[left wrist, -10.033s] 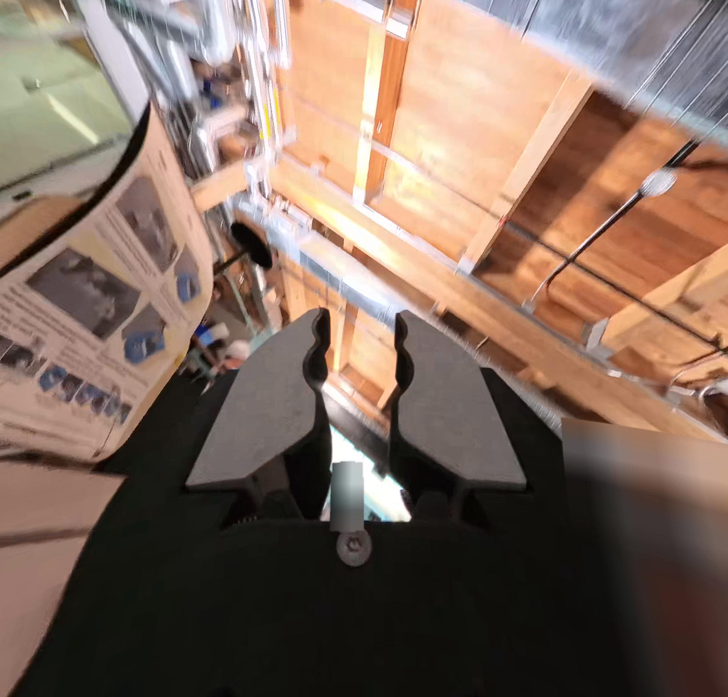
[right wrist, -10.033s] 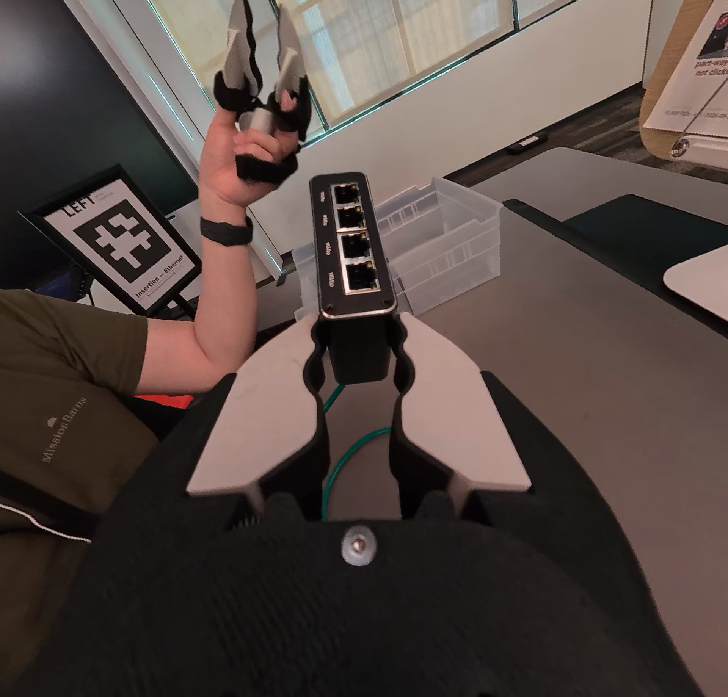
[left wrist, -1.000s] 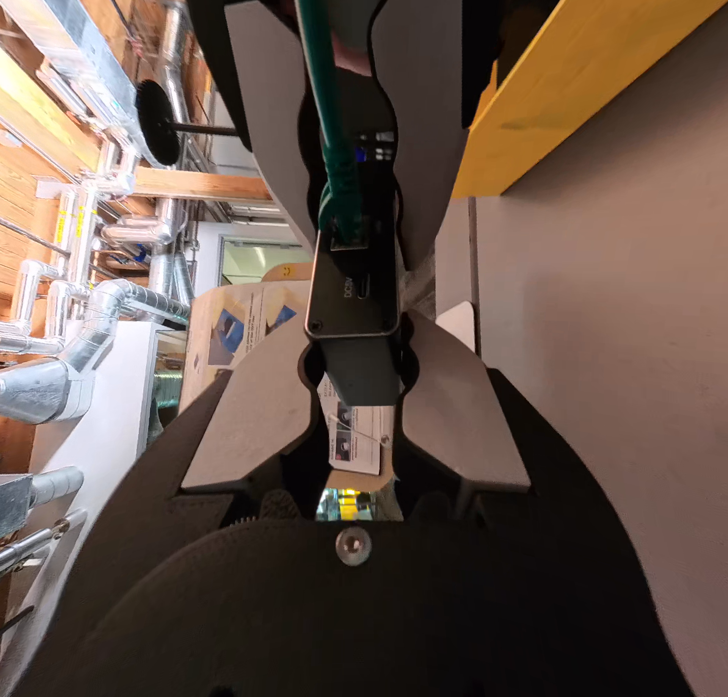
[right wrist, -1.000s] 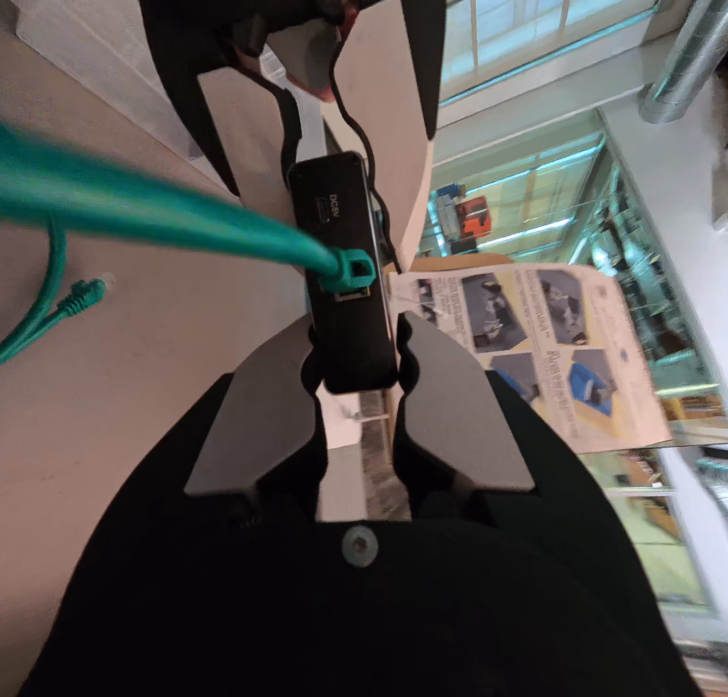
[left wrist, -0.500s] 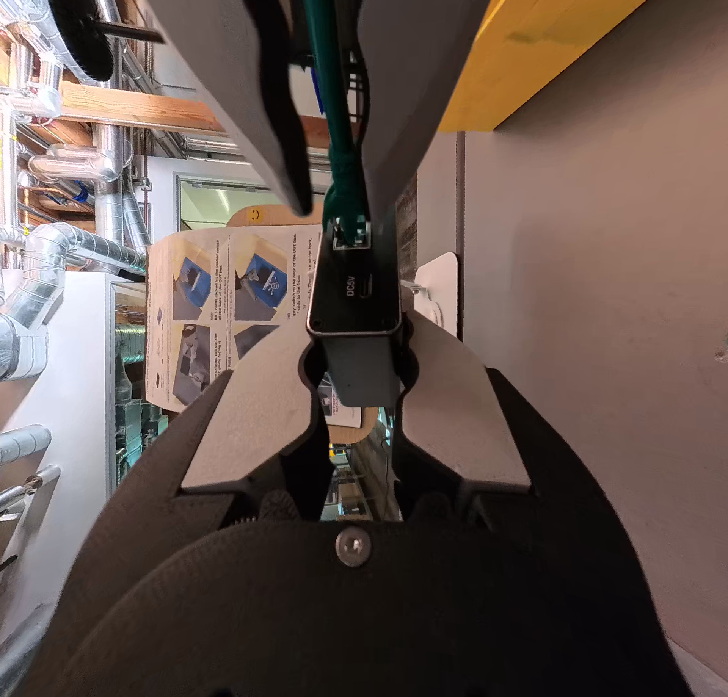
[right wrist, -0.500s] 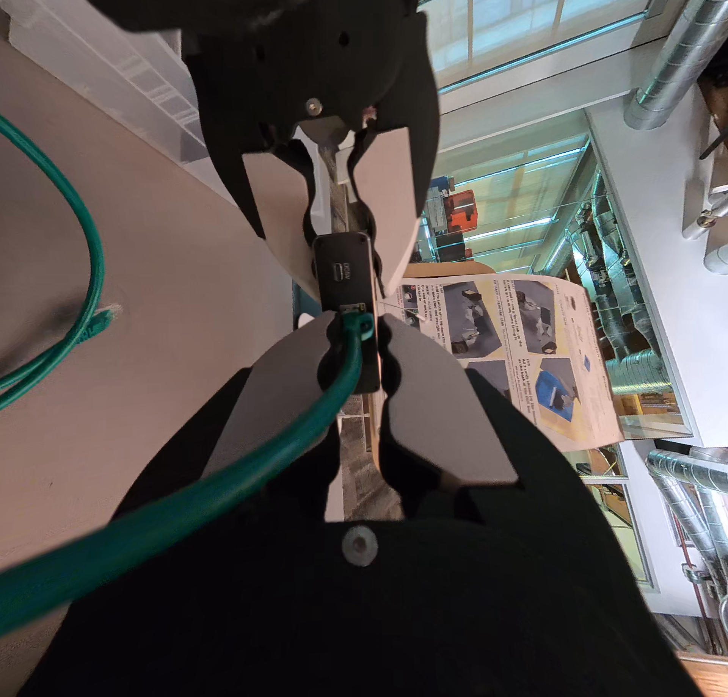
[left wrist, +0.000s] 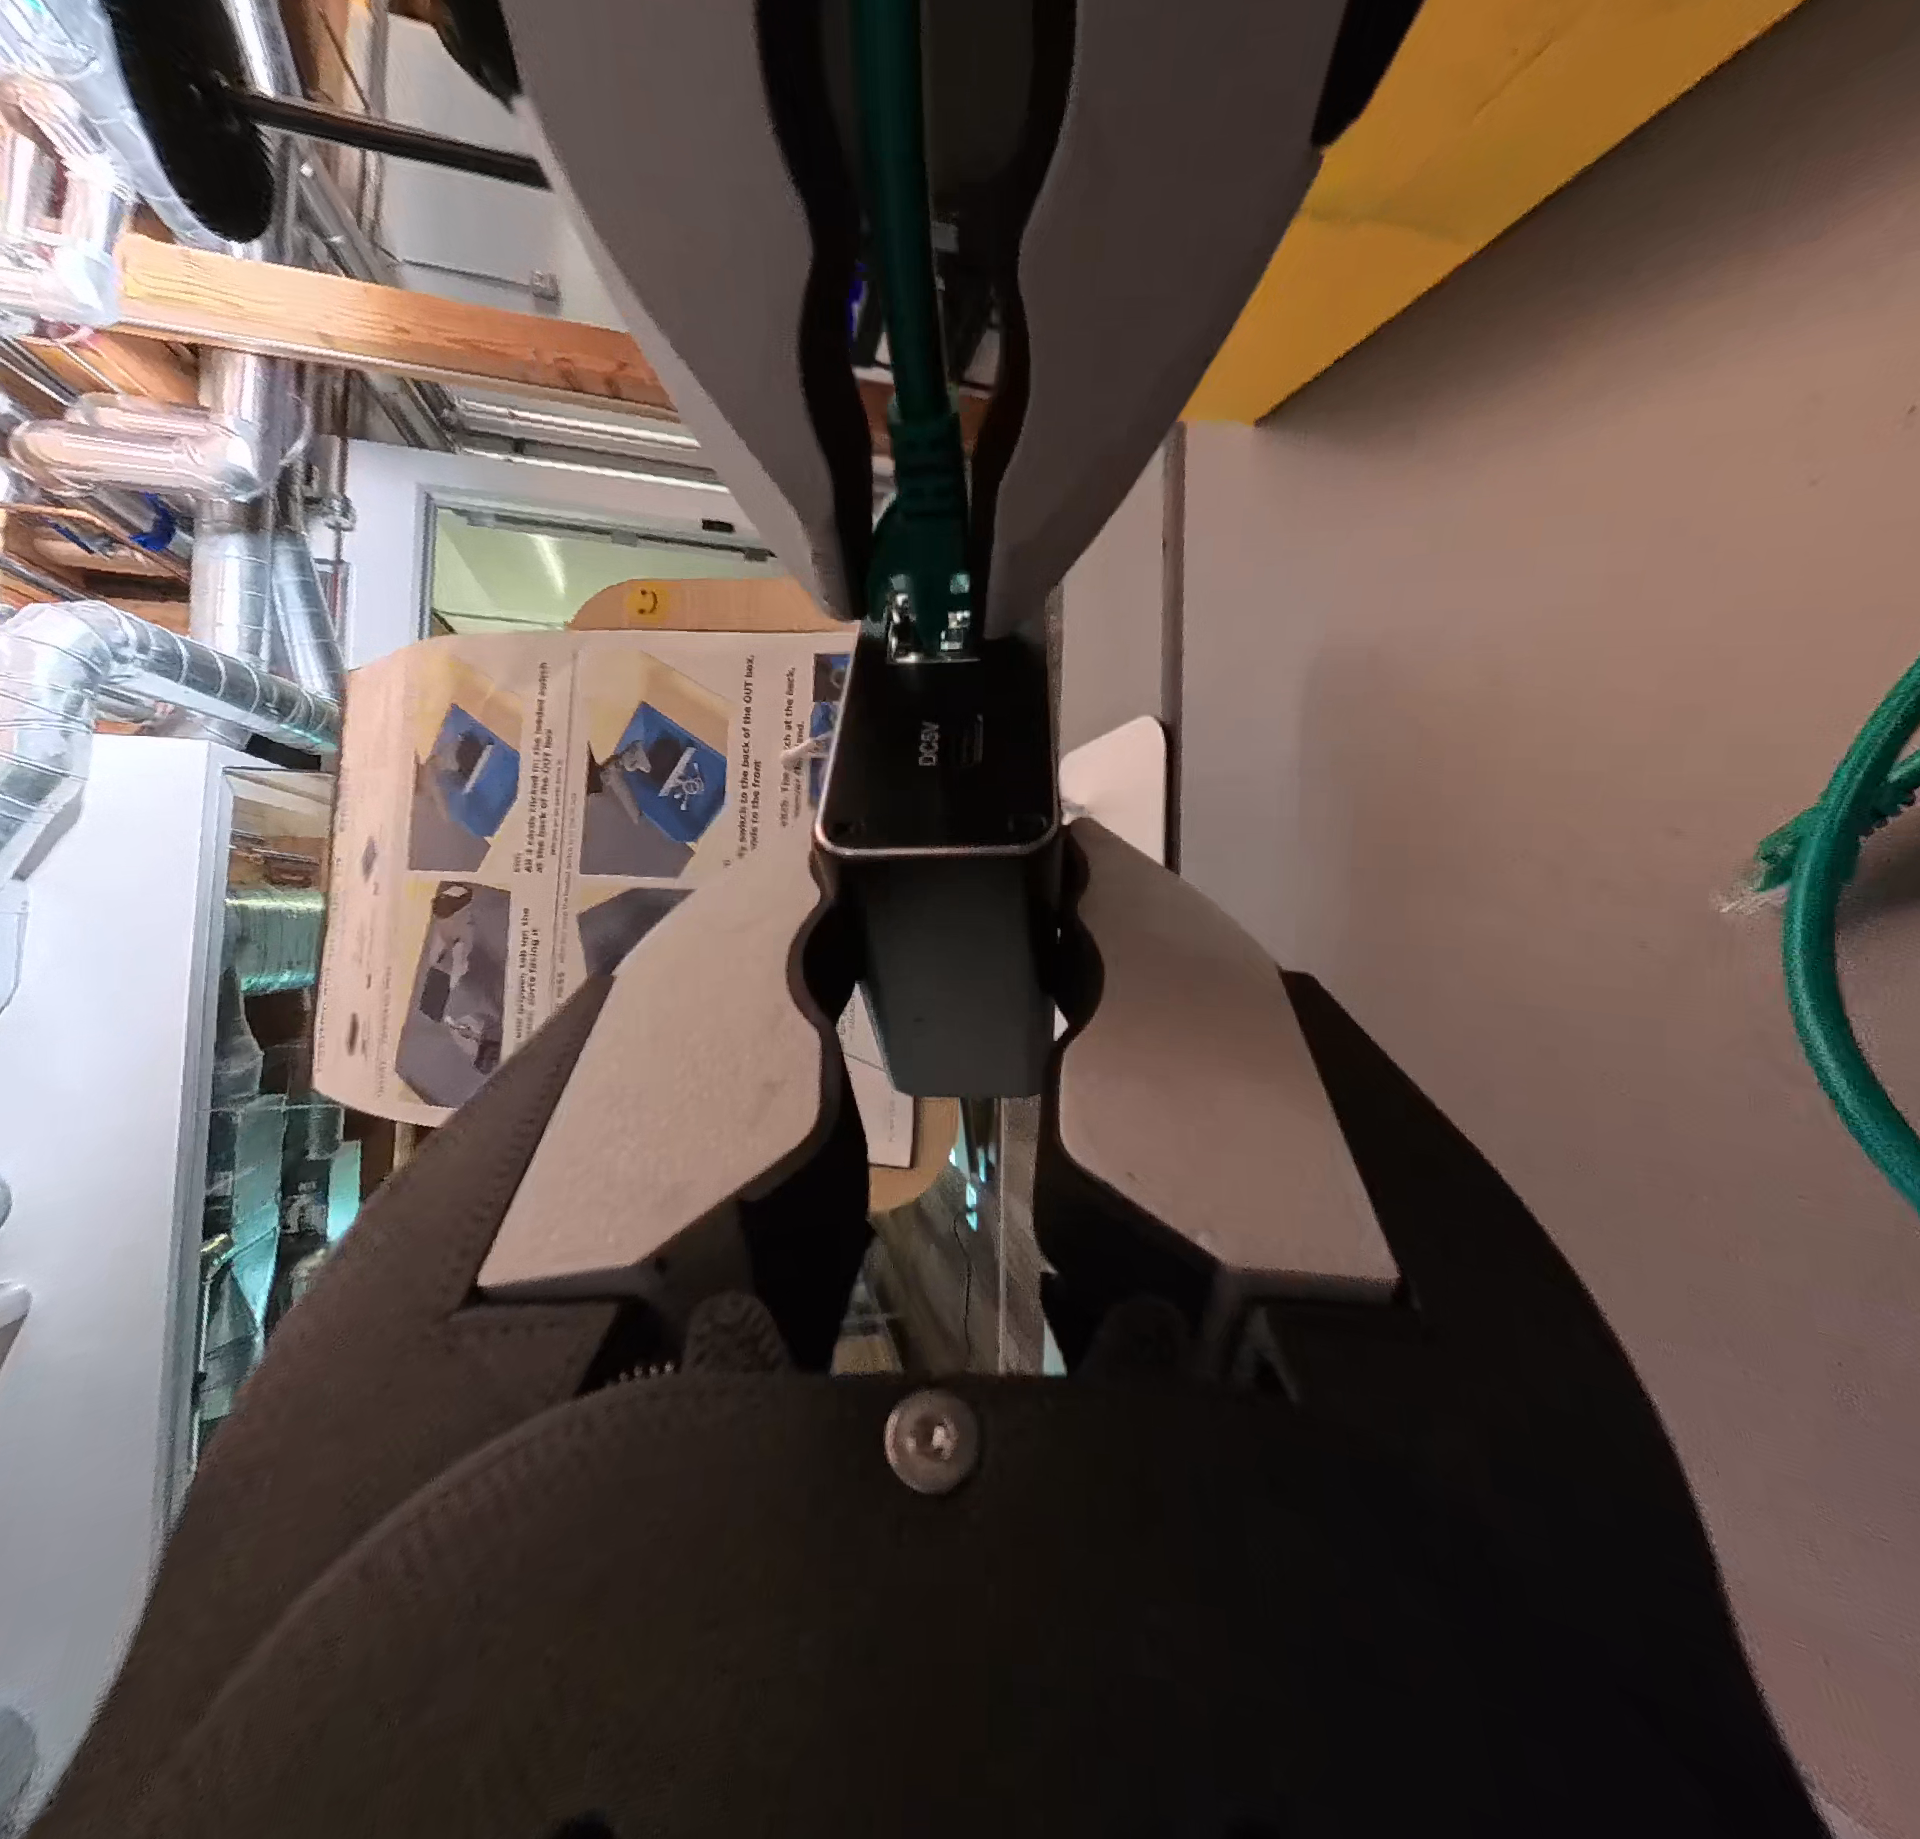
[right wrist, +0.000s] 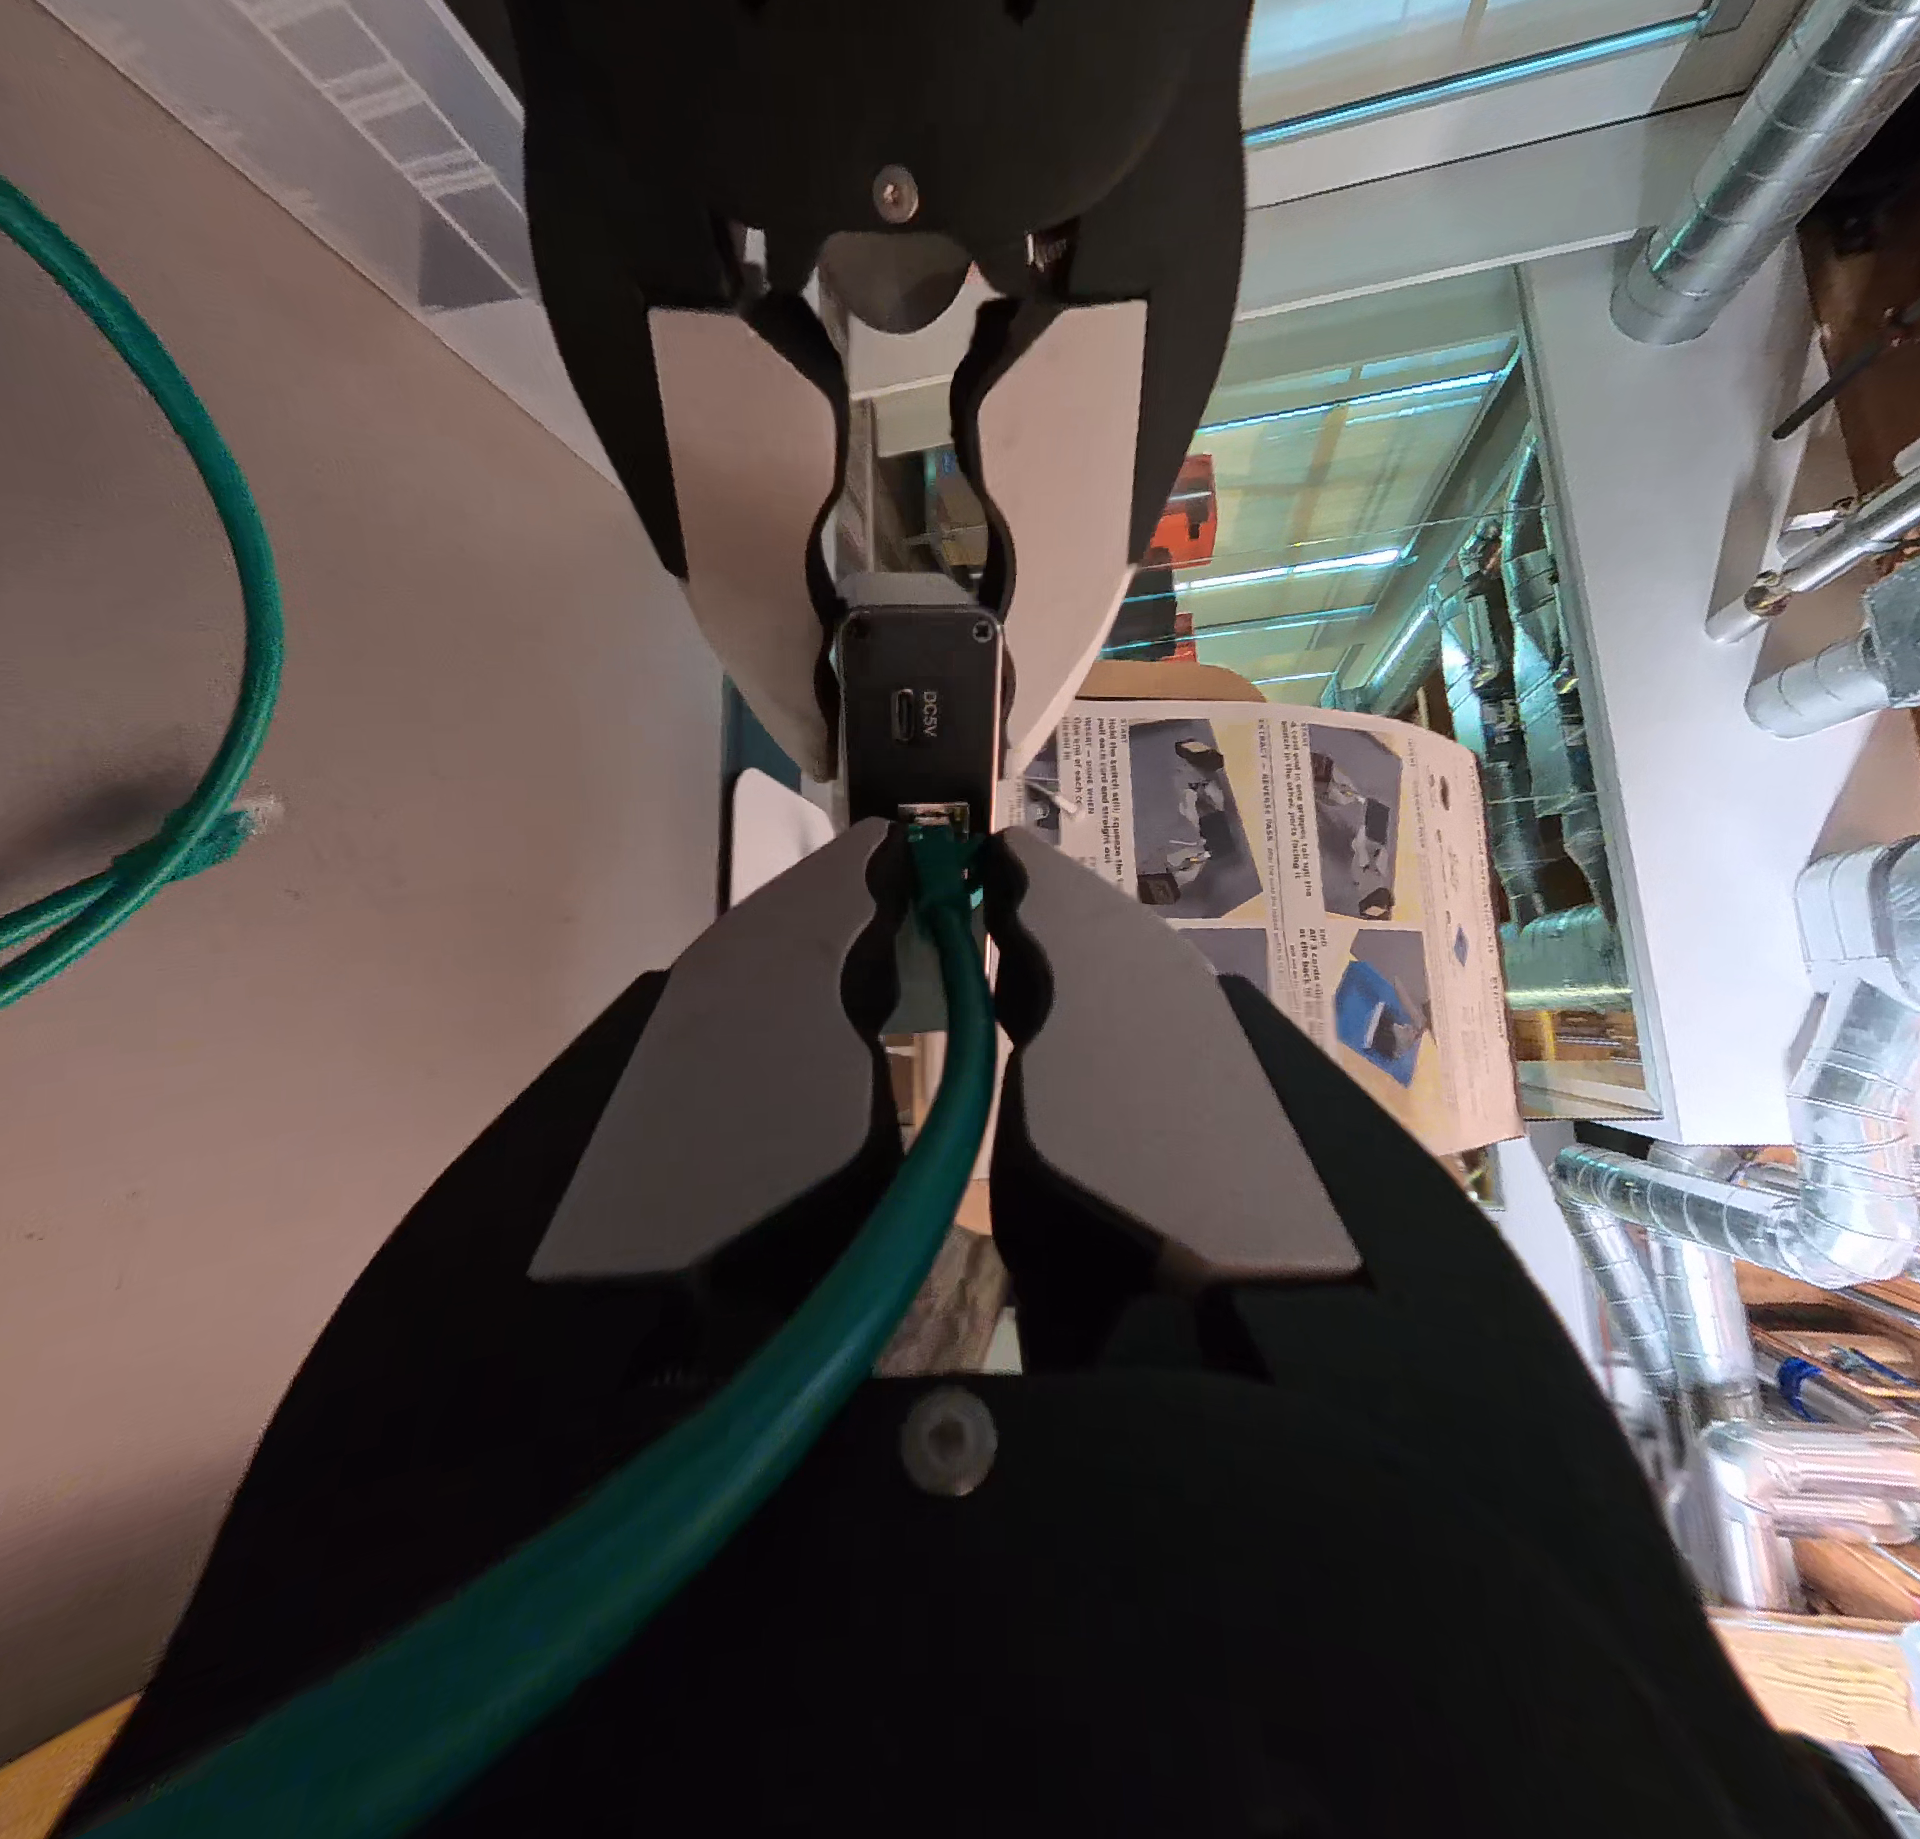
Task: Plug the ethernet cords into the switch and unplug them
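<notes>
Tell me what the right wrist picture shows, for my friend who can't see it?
The right gripper closes its grey fingers around a green ethernet cord whose plug sits in a port of a small black switch. The left gripper, facing it from above, clamps the switch's far end. More green cord lies on the grey table at left.

one switch (left wrist: 940,844), two green ethernet cords (right wrist: 940,1020) (right wrist: 223,646), two tools (left wrist: 940,916) (right wrist: 935,844), one clear bin (right wrist: 343,54), one poster (right wrist: 1340,916).

left gripper (left wrist: 940,942) jaws clamp switch (left wrist: 940,854); right gripper (left wrist: 920,563) pinches green cord (left wrist: 914,335) plug.
</notes>
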`<state>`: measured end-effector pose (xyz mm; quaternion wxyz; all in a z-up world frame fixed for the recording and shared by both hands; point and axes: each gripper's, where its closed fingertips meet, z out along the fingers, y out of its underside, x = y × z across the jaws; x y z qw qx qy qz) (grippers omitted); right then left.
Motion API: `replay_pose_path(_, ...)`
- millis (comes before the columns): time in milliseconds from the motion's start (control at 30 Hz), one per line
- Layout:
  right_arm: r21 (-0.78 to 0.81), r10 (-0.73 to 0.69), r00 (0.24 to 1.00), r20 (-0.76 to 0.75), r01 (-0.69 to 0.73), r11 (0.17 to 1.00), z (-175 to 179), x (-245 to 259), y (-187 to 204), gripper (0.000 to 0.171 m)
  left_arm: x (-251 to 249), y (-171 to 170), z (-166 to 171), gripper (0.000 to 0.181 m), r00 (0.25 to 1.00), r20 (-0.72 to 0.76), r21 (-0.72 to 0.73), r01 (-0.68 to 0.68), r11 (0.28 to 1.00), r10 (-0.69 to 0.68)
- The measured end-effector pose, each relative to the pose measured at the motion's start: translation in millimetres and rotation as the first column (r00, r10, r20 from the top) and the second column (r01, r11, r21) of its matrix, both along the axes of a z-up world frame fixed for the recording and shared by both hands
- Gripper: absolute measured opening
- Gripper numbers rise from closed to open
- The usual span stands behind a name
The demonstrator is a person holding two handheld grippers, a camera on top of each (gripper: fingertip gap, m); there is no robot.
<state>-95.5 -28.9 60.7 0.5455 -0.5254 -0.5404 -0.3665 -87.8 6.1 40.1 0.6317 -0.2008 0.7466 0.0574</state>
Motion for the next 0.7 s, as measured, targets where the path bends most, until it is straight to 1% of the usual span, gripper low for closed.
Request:
replay_pose_path(67,0.014,0.002,1.0,0.018,-0.002,1.0,3.5,-1.8,-3.5,0.014,-1.0,-4.7,4.0,0.035,0.999,0.029,-0.01,0.034,0.999,-0.034)
replay_pose_path(167,0.021,0.012,0.999,0.033,-0.012,1.0,9.8,-3.6,-10.7,0.014,-2.4,-15.0,10.8,0.035,0.991,0.079,-0.084,0.114,0.99,-0.107)
replay_pose_path(300,0.096,-0.008,0.999,0.054,0.003,0.995,27.9,-2.7,-20.5,0.014,-9.6,-22.0,29.2,0.04,0.975,0.162,-0.268,0.191,0.944,-0.152)
replay_pose_path(333,0.121,-0.014,0.999,0.051,0.007,0.993,33.4,-1.2,-23.0,0.014,-11.5,-20.5,35.9,0.041,0.971,0.193,-0.33,0.201,0.922,-0.143)
replay_pose_path(367,0.148,-0.02,0.999,0.05,0.012,0.989,38.9,0.5,-25.2,0.014,-12.9,-19.7,40.9,0.046,0.968,0.212,-0.407,0.213,0.888,-0.135)
replay_pose_path(433,0.198,-0.037,0.998,0.05,0.026,0.98,47.3,4.2,-27.7,0.014,-14.8,-22.0,46.5,0.056,0.964,0.226,-0.573,0.247,0.781,-0.139)
replay_pose_path(467,0.219,-0.044,0.998,0.049,0.032,0.975,50.6,5.7,-28.4,0.014,-15.1,-24.1,46.5,0.065,0.964,0.219,-0.643,0.259,0.721,-0.151)
replay_pose_path(500,0.227,-0.047,0.998,0.048,0.035,0.973,52.1,6.8,-28.9,0.014,-14.8,-25.7,45.8,0.072,0.965,0.21,-0.694,0.262,0.67,-0.159)
replay_pose_path(533,0.229,-0.048,0.998,0.045,0.037,0.973,52.9,7.6,-29.1,0.014,-14.1,-27.0,44.9,0.079,0.965,0.203,-0.727,0.262,0.635,-0.166)
replay_pose_path(567,0.234,-0.047,0.998,0.043,0.036,0.972,53.5,8.2,-29.4,0.014,-13.4,-27.5,44.7,0.083,0.965,0.203,-0.738,0.263,0.621,-0.167)
replay_pose_path(633,0.232,-0.051,0.998,0.044,0.039,0.972,53.3,9.5,-29.2,0.014,-12.1,-26.6,44.6,0.086,0.965,0.212,-0.712,0.263,0.652,-0.158)
replay_pose_path(667,0.24,-0.054,0.997,0.047,0.042,0.97,54.0,10.0,-28.9,0.014,-11.6,-29.0,43.7,0.086,0.964,0.208,-0.712,0.264,0.651,-0.163)
replay_pose_path(700,0.245,-0.057,0.997,0.051,0.043,0.968,54.2,10.2,-28.5,0.014,-10.9,-32.7,42.4,0.087,0.965,0.198,-0.732,0.263,0.628,-0.174)
